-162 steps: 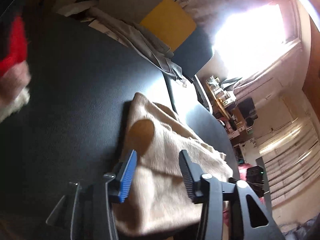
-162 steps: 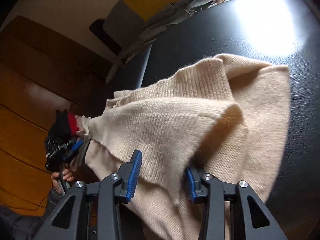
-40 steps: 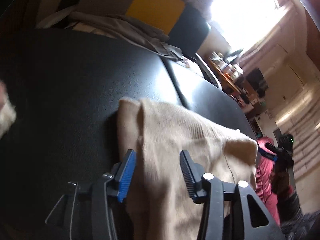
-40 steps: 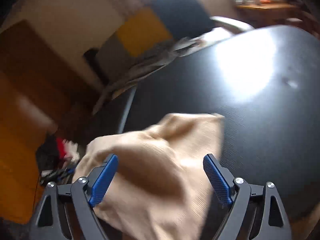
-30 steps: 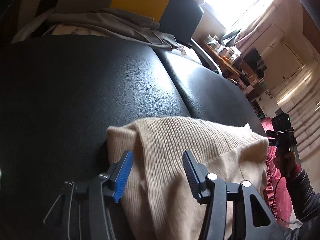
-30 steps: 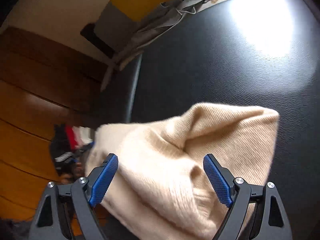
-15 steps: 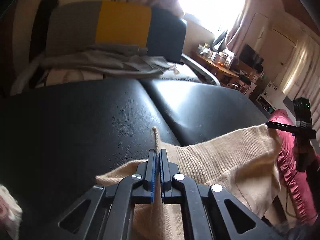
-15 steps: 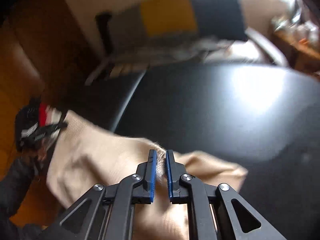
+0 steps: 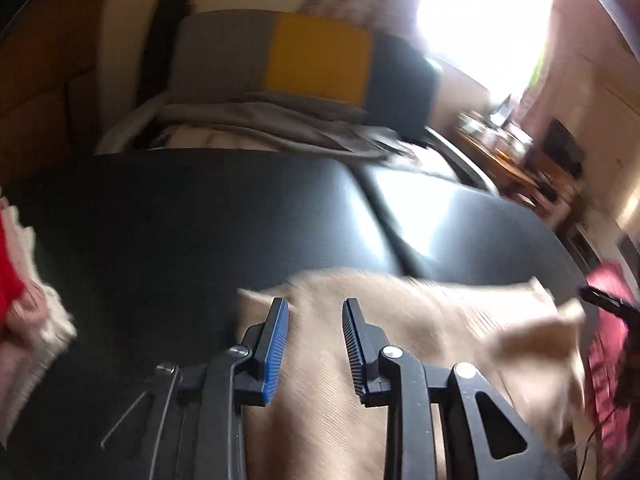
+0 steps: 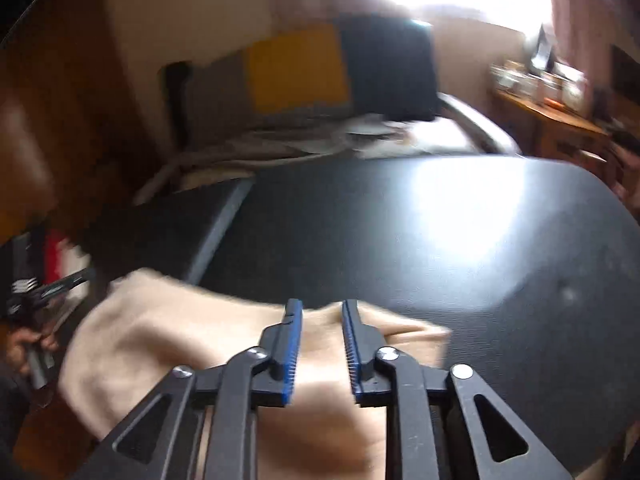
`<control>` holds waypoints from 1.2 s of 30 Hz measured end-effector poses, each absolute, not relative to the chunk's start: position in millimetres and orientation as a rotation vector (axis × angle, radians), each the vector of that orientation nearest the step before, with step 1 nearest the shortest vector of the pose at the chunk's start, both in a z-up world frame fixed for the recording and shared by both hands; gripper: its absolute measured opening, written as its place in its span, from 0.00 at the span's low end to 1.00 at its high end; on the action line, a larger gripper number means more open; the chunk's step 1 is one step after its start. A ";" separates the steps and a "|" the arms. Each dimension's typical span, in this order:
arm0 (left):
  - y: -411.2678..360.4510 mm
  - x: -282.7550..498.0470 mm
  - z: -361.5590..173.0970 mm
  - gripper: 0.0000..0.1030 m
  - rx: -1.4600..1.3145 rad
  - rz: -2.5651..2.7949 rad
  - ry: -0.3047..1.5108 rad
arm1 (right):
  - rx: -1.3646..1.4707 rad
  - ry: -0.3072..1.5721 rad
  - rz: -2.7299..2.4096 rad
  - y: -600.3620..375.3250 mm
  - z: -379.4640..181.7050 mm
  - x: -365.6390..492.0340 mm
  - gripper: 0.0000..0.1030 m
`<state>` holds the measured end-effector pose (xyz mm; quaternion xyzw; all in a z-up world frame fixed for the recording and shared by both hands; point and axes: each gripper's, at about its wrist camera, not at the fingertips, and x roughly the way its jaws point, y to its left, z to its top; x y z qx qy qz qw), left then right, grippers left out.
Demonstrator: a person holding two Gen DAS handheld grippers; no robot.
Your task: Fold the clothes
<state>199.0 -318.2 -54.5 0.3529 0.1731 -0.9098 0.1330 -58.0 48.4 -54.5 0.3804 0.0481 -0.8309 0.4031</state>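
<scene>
Left wrist view shows the tan sweater (image 9: 420, 320) lying bunched on the near side of the black bench (image 9: 200, 220). Both the left claw (image 9: 315, 320) and right claw (image 10: 322, 320) have just been opening, nothing between them. It still looks lumpy, so more folding is left.

black padded surface (image 9: 224, 216), glare on its right half. behind it a chair back (image 9: 320, 60) in grey, yellow and dark panels, grey cloth (image 9: 256, 120) heaped on its seat. bright window (image 9: 480, 20). cluttered wooden table (image 10: 552, 108) at right.
</scene>
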 end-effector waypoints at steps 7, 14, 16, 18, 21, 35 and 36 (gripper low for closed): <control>-271.5 212.8 -107.4 0.28 1.106 -2.631 0.512 | 1.331 0.118 -1.803 23.9 -123.5 -25.9 0.66; -287.4 197.0 -110.2 0.29 1.099 -2.601 0.517 | 1.151 0.215 -1.934 -1.0 -135.3 -34.7 0.67; -289.3 192.2 -104.0 0.29 1.142 -2.577 0.531 | 1.193 0.154 -1.871 2.3 -133.5 -42.1 0.69; -290.0 193.5 -90.8 0.27 1.155 -2.588 0.552 | 1.255 0.071 -1.774 11.4 -126.3 -48.6 0.69; -273.9 196.5 -78.0 0.28 1.129 -2.693 0.511 | 1.209 -0.038 -1.734 39.3 -99.7 -56.3 0.68; -121.9 114.7 -72.5 0.29 1.339 -3.172 0.245 | 1.322 0.275 -1.761 -20.8 -122.1 -160.7 0.37; -113.6 109.5 -75.7 0.29 1.367 -3.185 0.217 | 1.319 0.315 -1.763 -25.1 -123.8 -159.3 0.28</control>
